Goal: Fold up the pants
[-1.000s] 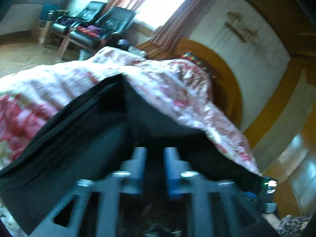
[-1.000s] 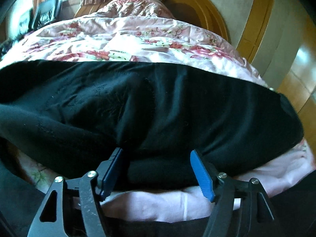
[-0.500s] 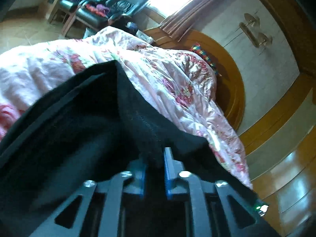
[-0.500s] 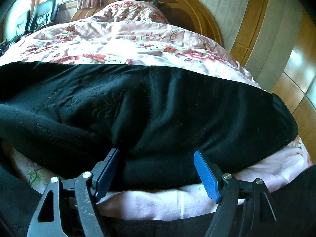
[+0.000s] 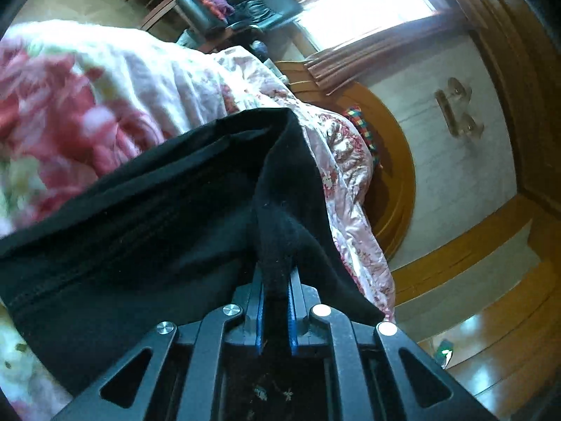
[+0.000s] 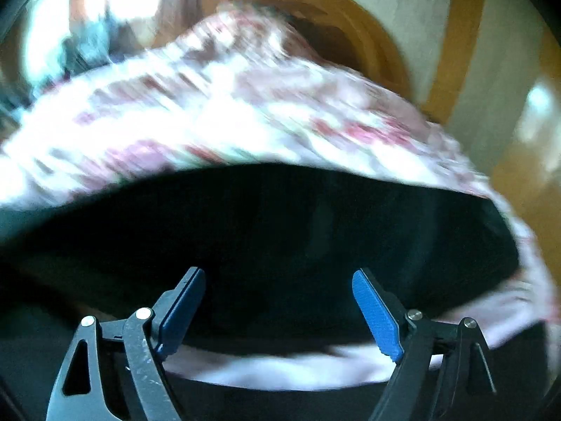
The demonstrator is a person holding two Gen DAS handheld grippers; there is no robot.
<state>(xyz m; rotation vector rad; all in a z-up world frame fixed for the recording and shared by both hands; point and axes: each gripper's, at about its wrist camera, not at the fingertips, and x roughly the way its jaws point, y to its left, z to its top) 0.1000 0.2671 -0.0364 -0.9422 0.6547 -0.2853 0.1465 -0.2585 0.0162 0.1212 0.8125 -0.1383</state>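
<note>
Black pants (image 5: 147,217) lie on a pink floral quilt (image 5: 105,91) on a bed. My left gripper (image 5: 277,280) is shut on a pinched fold of the pants and holds that edge lifted, with cloth bunched between the blue pads. In the right wrist view the pants (image 6: 280,231) spread wide across the quilt (image 6: 228,112). My right gripper (image 6: 278,280) is open and empty, its blue fingers (image 6: 375,308) just above the near edge of the pants. This view is blurred.
A round wooden headboard (image 5: 396,161) stands at the far end of the bed, with a pale wall and wooden trim behind. Black armchairs (image 5: 224,3) with clothes sit by a bright window. Wooden floor (image 5: 491,343) lies to the right.
My left gripper has tilted and pulled the pinched pants edge higher and over. My right gripper stays open and has moved, blurring its view; the pants look further below it.
</note>
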